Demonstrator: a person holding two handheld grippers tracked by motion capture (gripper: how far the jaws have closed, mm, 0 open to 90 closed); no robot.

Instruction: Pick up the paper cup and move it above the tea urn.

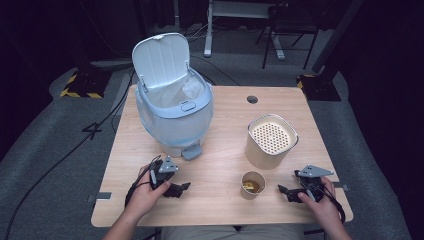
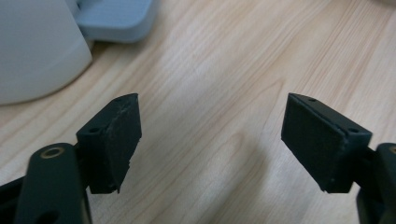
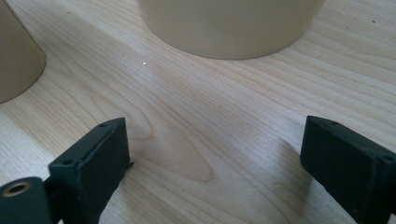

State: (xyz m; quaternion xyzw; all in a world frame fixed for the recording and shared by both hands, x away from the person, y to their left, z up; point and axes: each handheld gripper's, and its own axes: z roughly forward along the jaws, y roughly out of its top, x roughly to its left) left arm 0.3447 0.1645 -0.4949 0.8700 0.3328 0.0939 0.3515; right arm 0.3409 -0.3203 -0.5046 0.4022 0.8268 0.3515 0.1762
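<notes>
Tabletop (image 1: 220, 200): light wood grain, rectangular, with a round cable hole (image 1: 252, 99) near the far edge; all items listed below are carried on it.
Bin (image 1: 175, 117): pale blue and white pedal bin, stood at the far left of the tabletop; its lid (image 1: 161, 59) is seen swung up and back, a white liner is seen inside, and its pedal (image 1: 192, 151) is pointed toward the person. In the left gripper view its white base (image 2: 37, 51) and blue pedal (image 2: 116, 18) are seen at the upper left.
Canister (image 1: 270, 141): beige, rounded-square, topped by a perforated insert; placed right of centre, well apart from the bin. In the right gripper view its lower wall (image 3: 229, 28) is seen ahead of the fingers.
Paper cup (image 1: 252, 185): small, brown, upright, with yellowish contents that cannot be identified; set just in front of the canister, between the two grippers, nearer the right one. Its side (image 3: 16, 60) is seen at the left edge of the right gripper view.
Left gripper (image 1: 181, 188): held in the left hand (image 1: 145, 192) low over the tabletop, just in front of the bin pedal; fingers (image 2: 116, 135) are spread, nothing between them, bare wood seen in the gap.
Right gripper (image 1: 286, 192): held in the right hand (image 1: 322, 202) at the near right, pointed toward the cup, not touching it; fingers (image 3: 95, 158) are spread wide, nothing between them.
</notes>
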